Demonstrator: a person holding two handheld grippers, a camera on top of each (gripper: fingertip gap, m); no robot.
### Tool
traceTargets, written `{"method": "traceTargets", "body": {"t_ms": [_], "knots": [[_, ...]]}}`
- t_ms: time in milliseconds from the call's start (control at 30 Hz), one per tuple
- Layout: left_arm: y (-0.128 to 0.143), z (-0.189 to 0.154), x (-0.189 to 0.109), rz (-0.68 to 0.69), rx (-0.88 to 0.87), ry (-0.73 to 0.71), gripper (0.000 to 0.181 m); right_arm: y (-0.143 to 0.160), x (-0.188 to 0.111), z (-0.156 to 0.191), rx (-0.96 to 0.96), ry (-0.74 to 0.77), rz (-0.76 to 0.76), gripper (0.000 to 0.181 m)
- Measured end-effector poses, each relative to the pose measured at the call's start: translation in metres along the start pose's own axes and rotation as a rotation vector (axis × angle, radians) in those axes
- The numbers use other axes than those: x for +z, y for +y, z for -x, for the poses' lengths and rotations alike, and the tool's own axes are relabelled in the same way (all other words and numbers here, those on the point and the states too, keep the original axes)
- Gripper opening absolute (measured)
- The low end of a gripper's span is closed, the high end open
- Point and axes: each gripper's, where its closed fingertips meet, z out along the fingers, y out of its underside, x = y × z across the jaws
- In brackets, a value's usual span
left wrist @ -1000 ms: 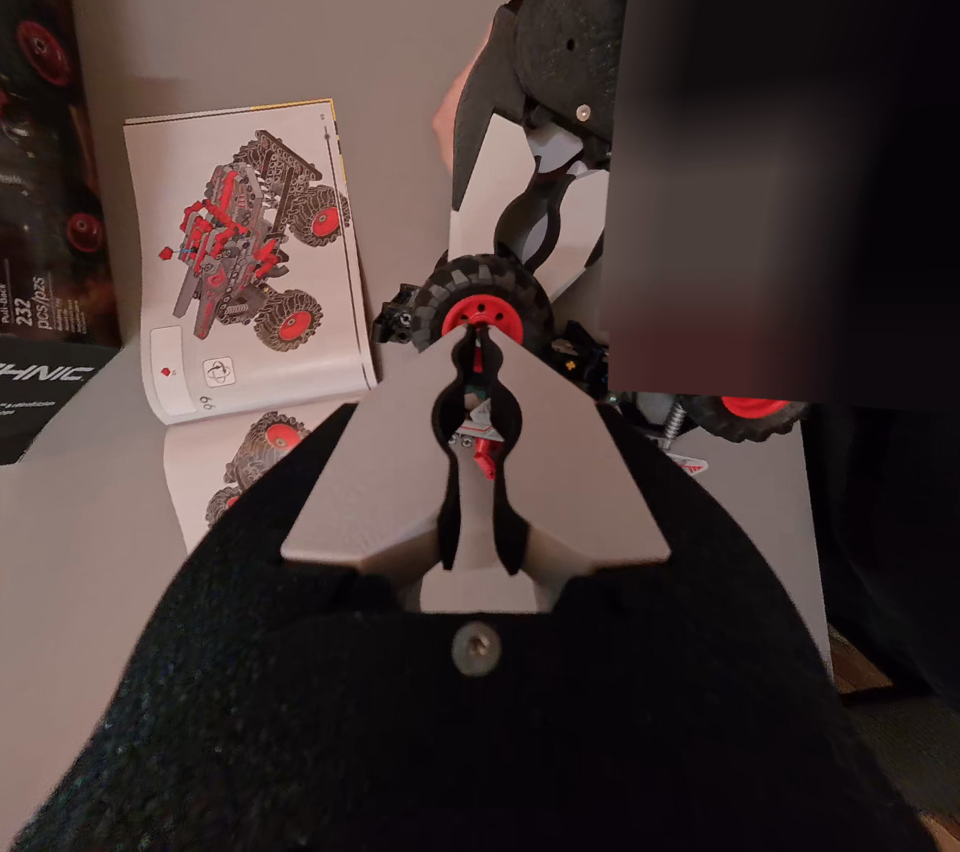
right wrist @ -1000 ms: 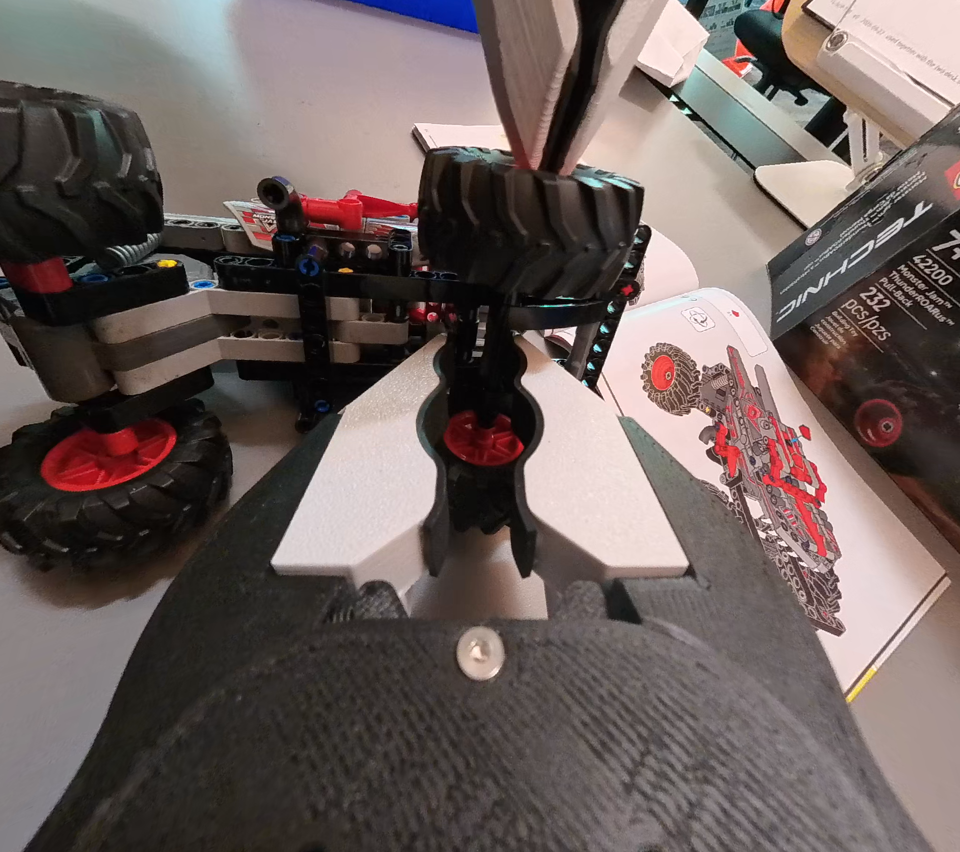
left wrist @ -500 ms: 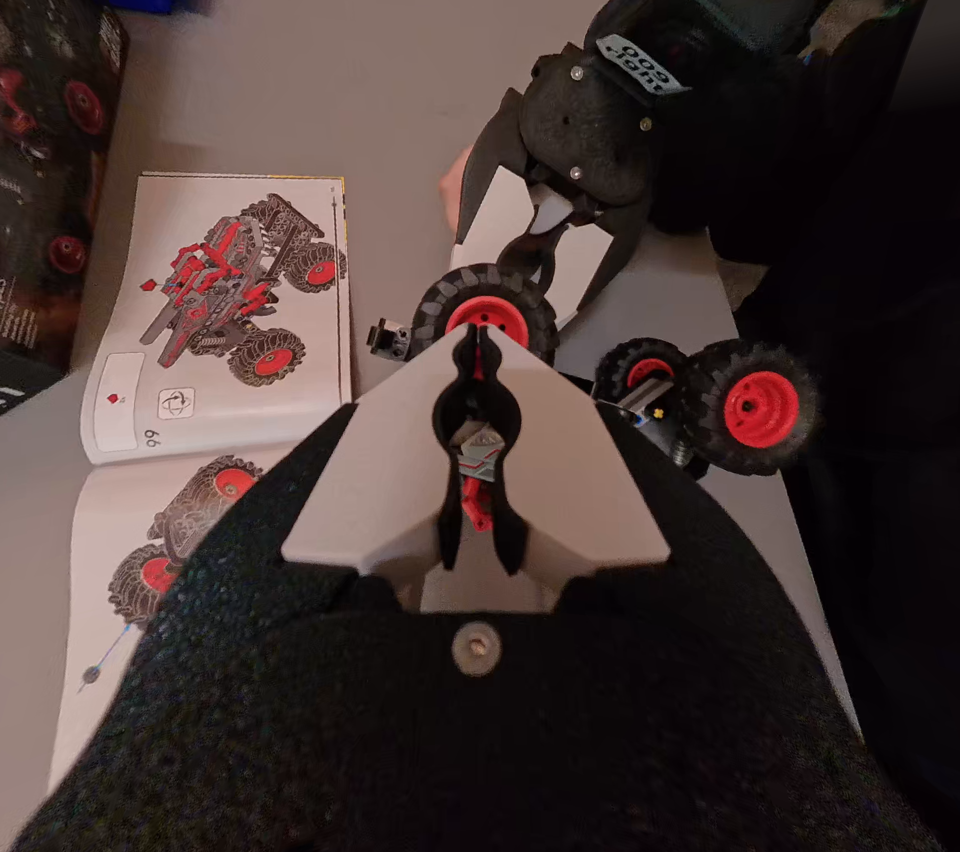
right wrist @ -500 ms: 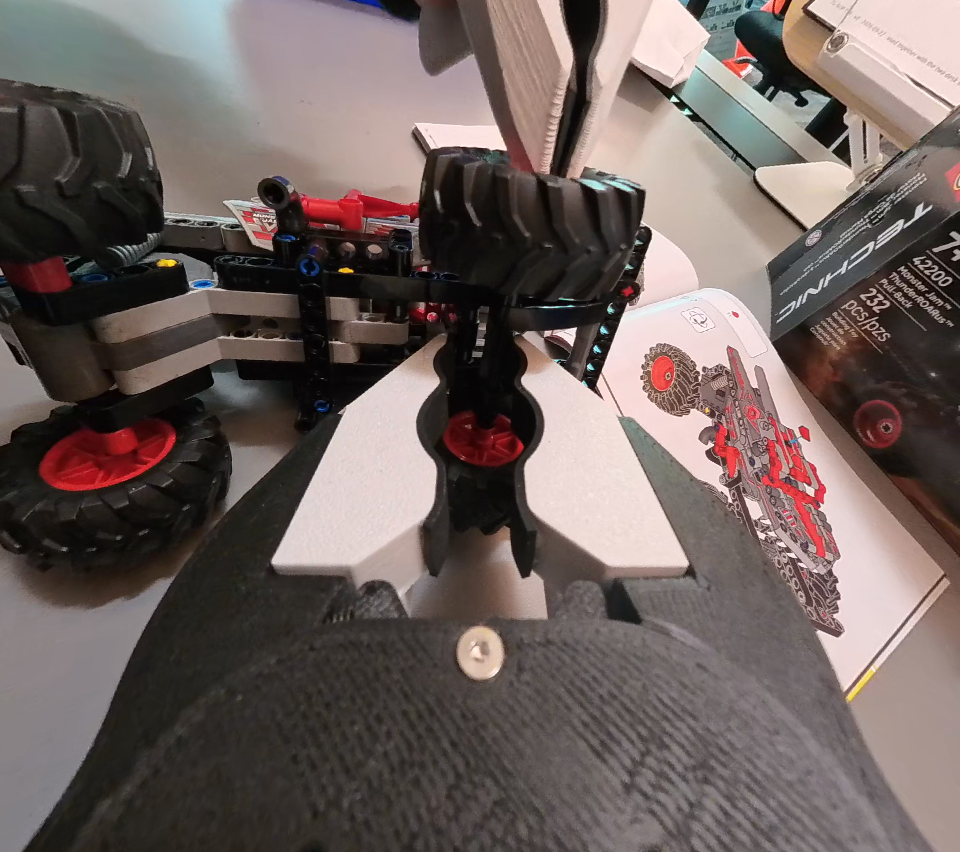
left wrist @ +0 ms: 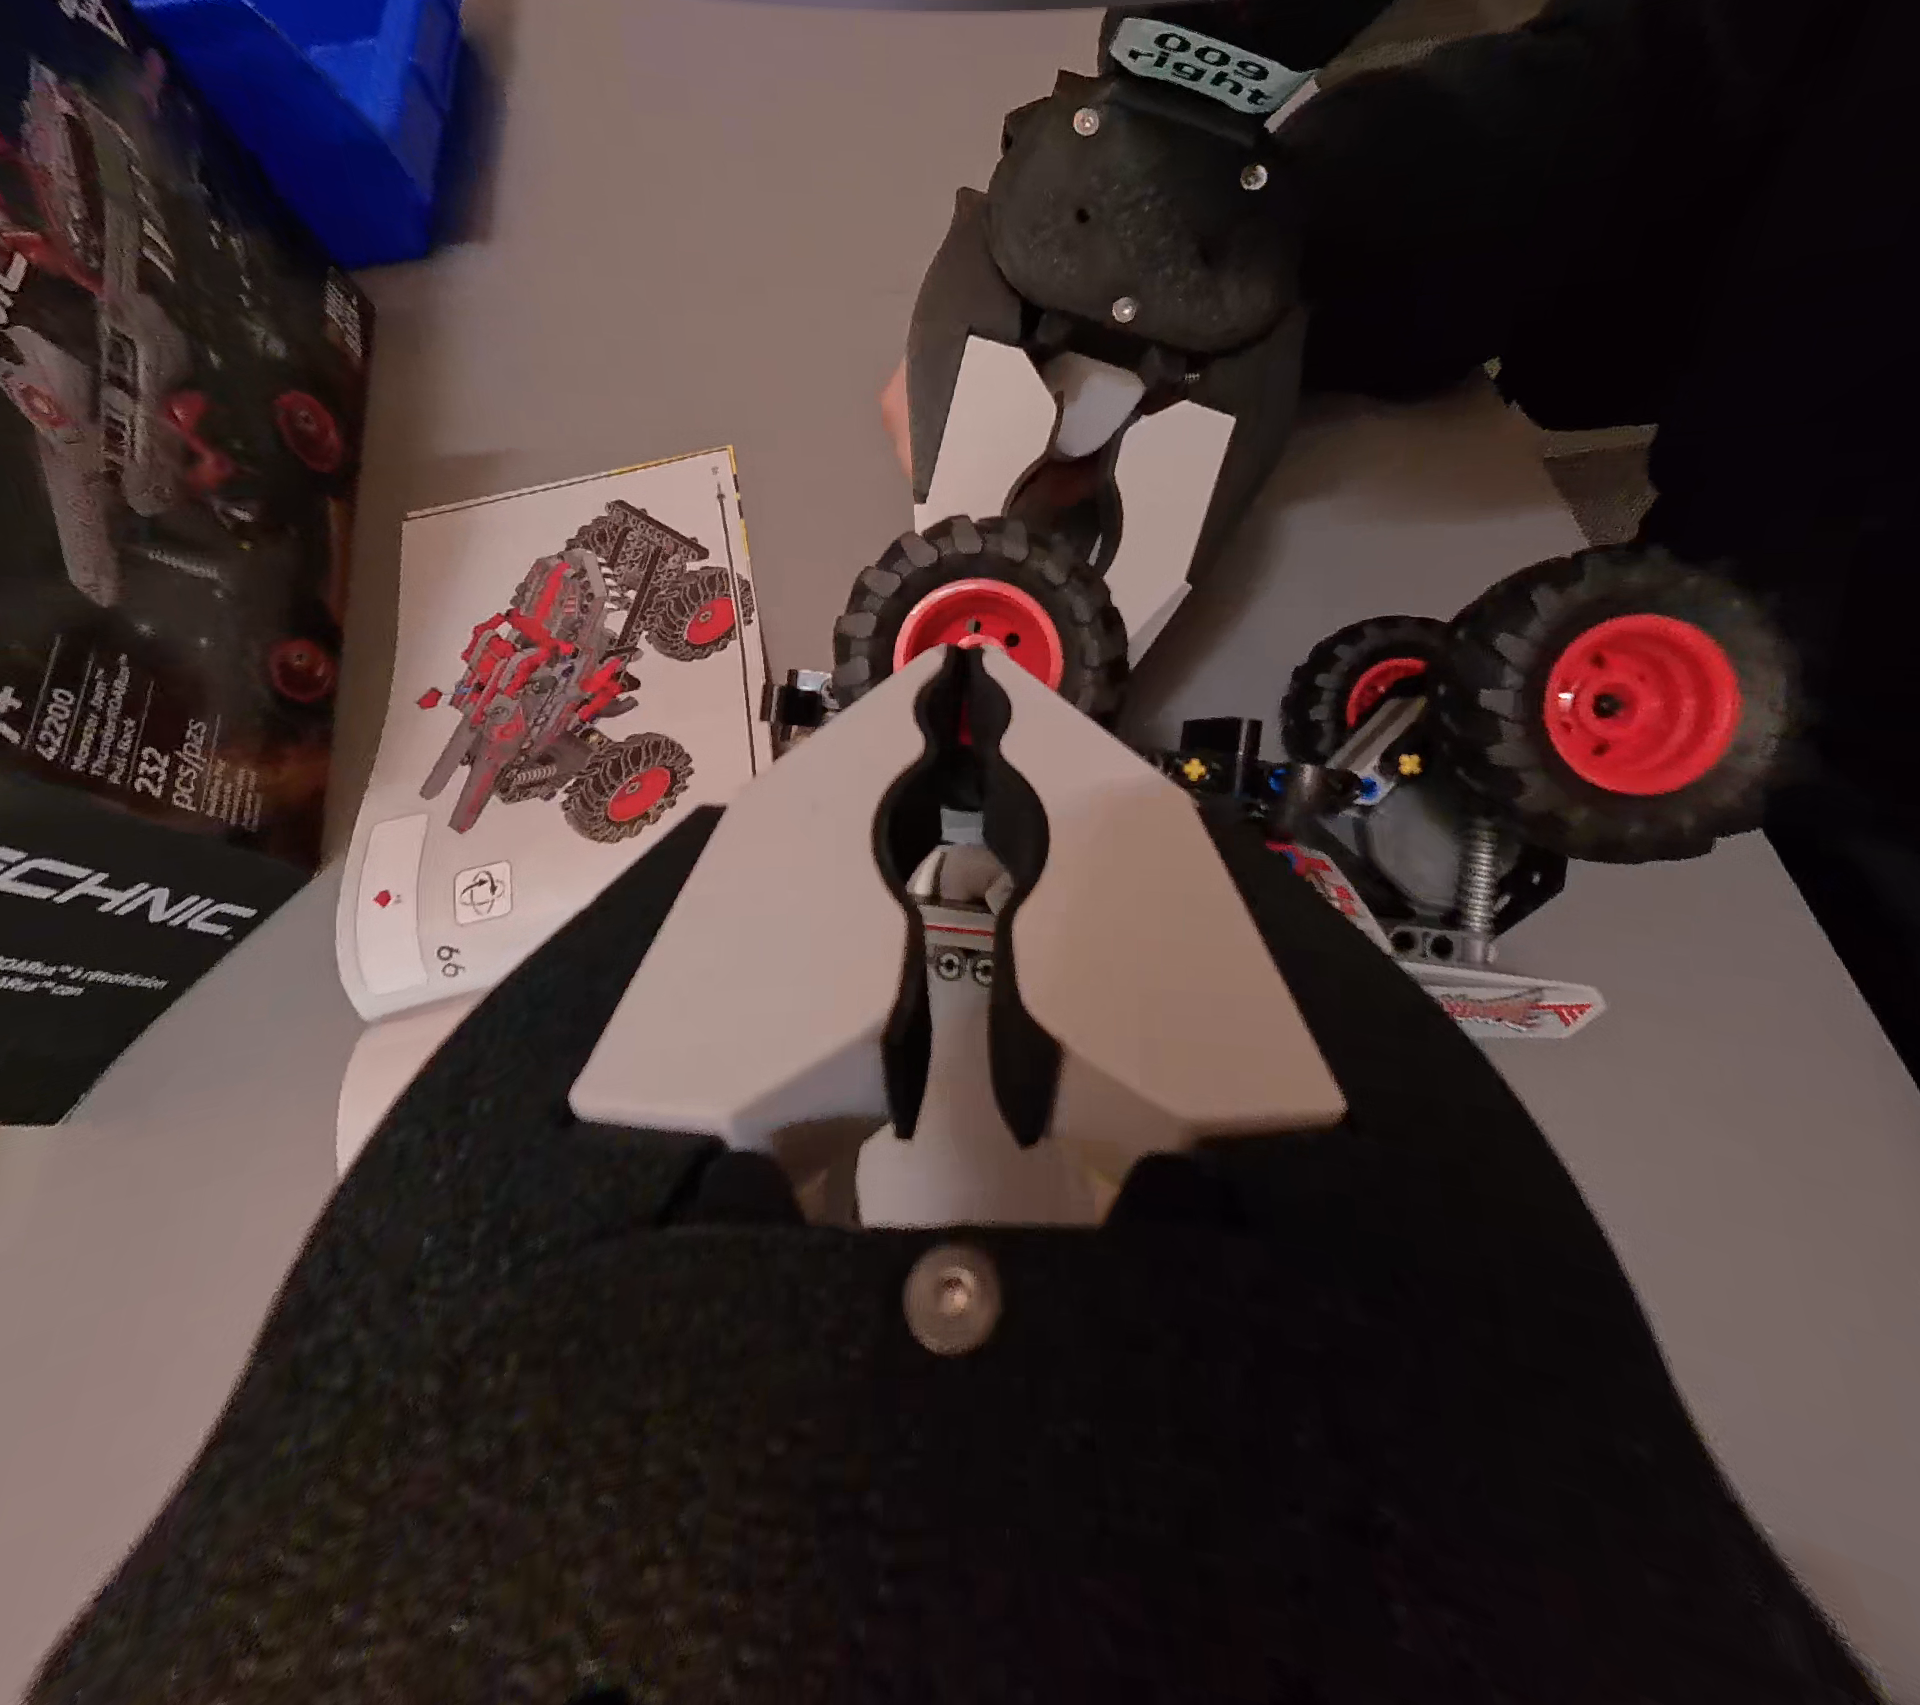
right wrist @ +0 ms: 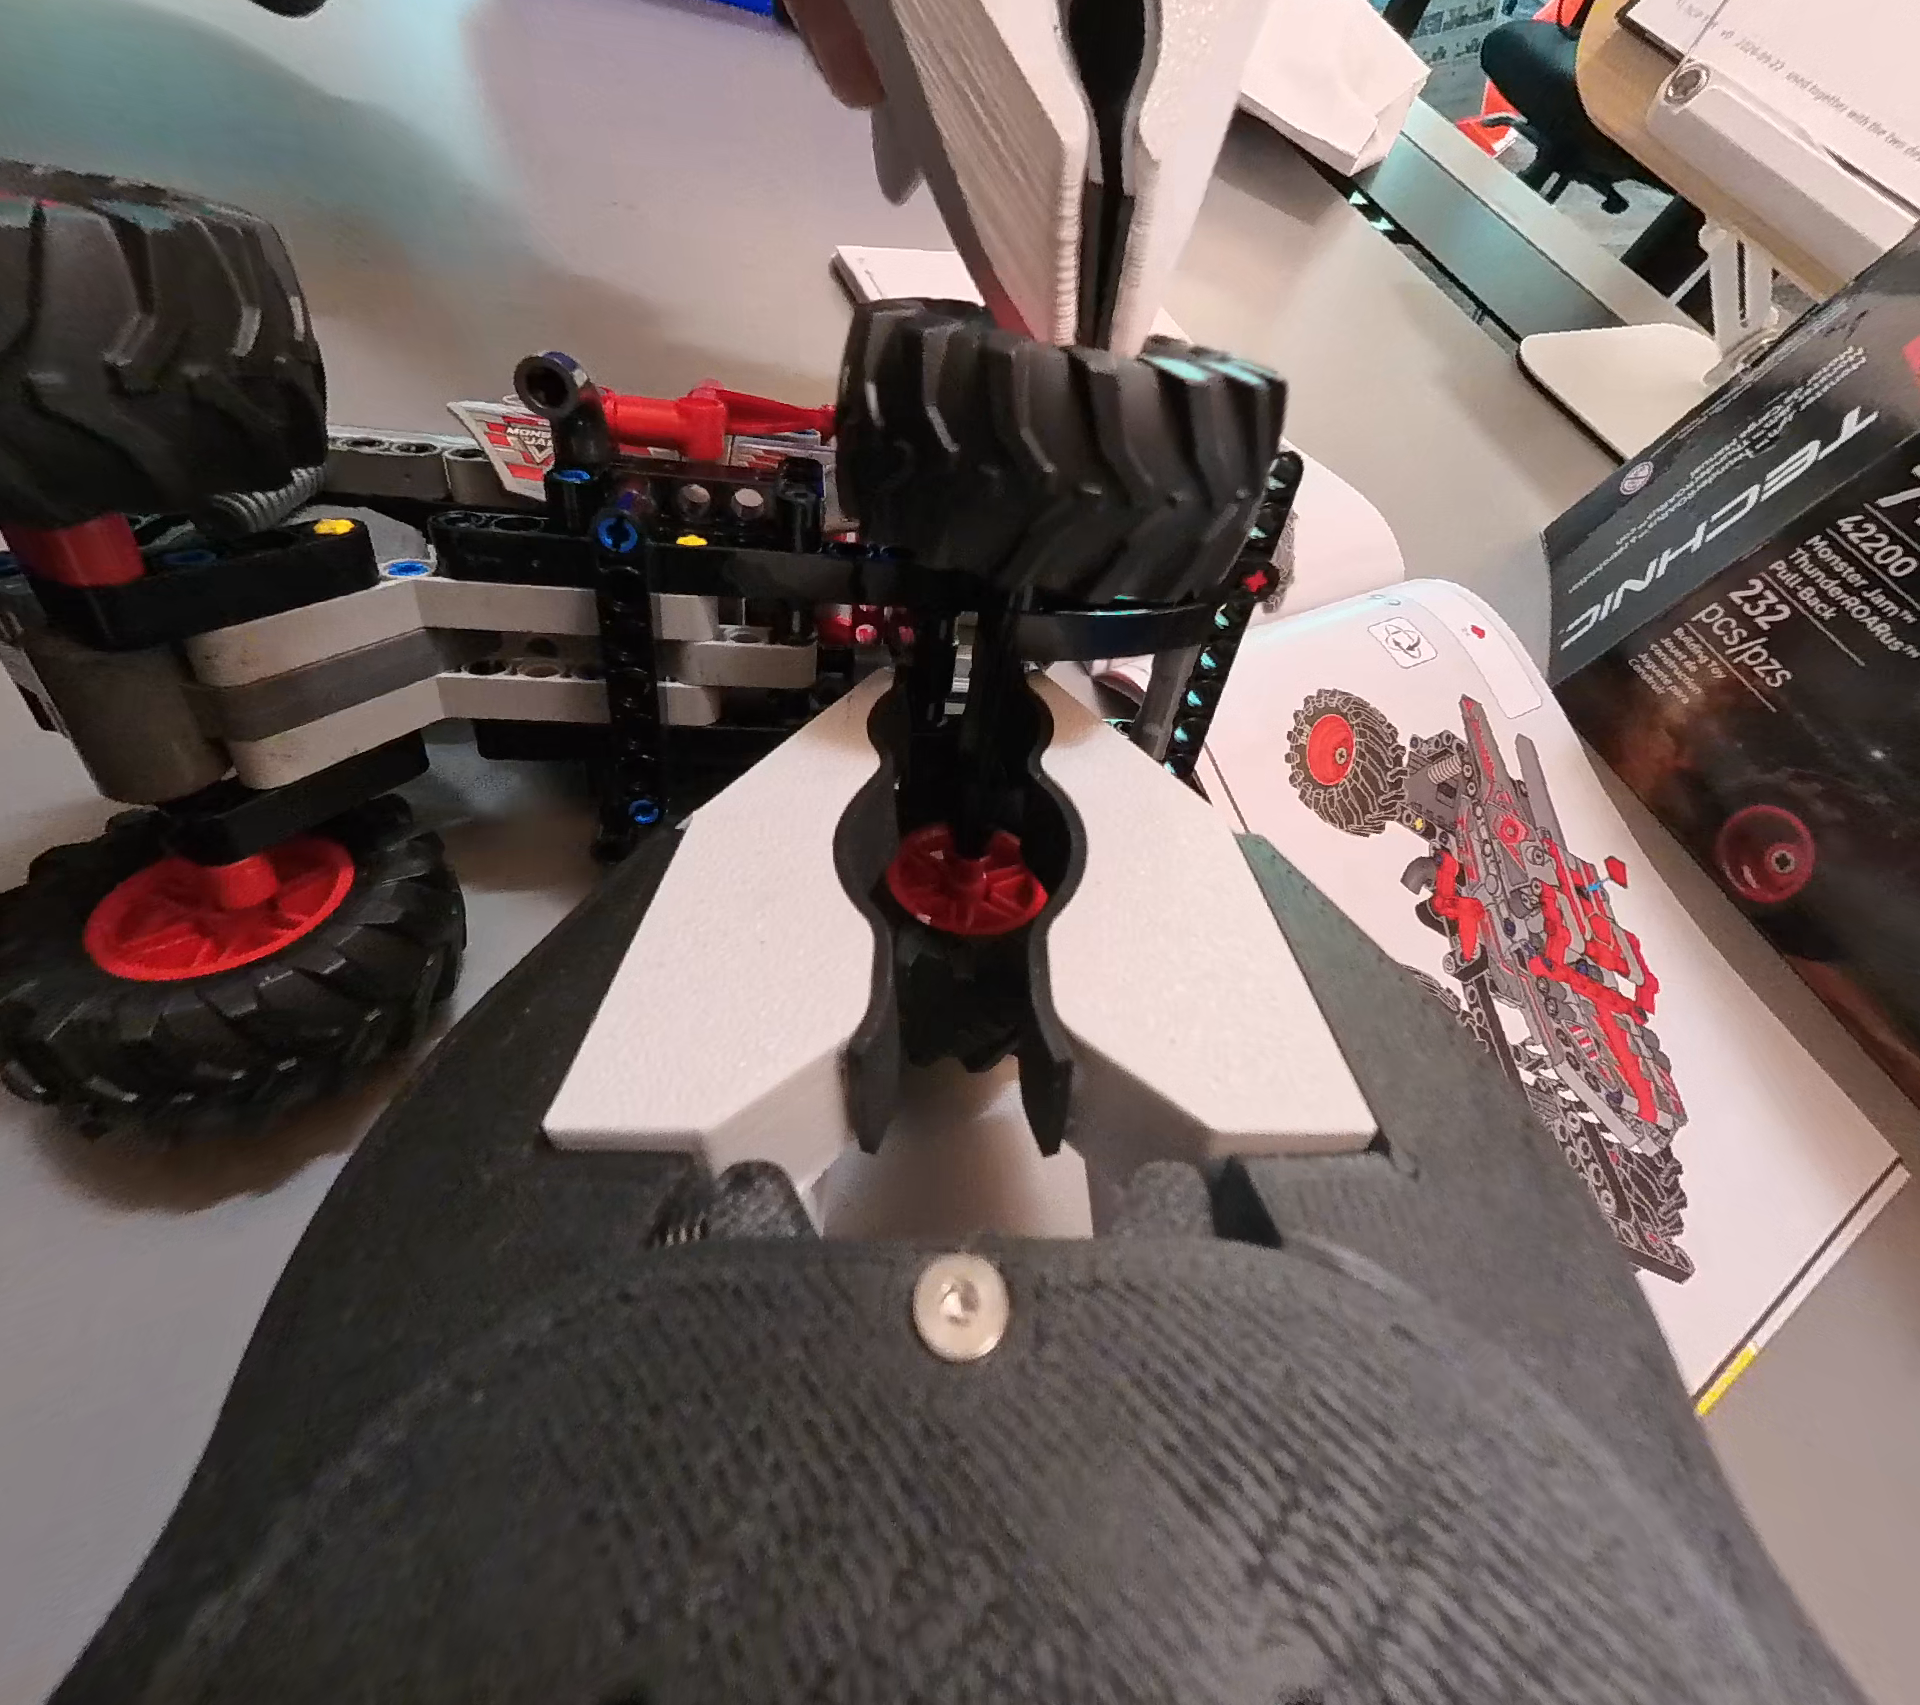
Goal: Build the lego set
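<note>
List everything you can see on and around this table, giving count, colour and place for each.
Lego monster truck: one, grey, black and red, on its side on the table.
wheels: four, black tyres with red hubs, on the truck.
instruction booklet: one, white, open, beside the truck.
set box: one, dark, beyond the booklet.
bin: at least one, blue, far end of the table.
table: one, grey.
left gripper: white fingers, shut, tips at the upper tyre.
right gripper: white fingers, shut on the truck's black frame.

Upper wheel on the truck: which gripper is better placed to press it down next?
Left, probably: the left gripper, shut, touches the upper wheel, while the right gripper is clamped on the truck below it.
</note>
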Motion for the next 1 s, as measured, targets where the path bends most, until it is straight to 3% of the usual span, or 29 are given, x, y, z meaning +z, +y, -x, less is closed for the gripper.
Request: {"method": "traceTargets", "body": {"t_ms": [167,533,633,1000], "knots": [[-0.002,0.000,0.002,0.044,-0.041,0.006,0.000,0.000,-0.001,-0.001,-0.004,0.003,-0.002,0.017],[-0.003,-0.004,-0.004,-0.030,-0.031,0.036,0.007,-0.001,0.000,0.000,0.000,-0.001,-0.005,0.017],[-0.006,-0.002,-0.008,-0.032,0.000,0.029,0.000,-0.001,0.000,0.000,0.000,0.000,-0.005,0.017],[0.000,-0.005,-0.002,0.185,0.141,0.070,0.000,-0.001,0.000,0.001,-0.002,0.000,-0.003,0.017]]}}
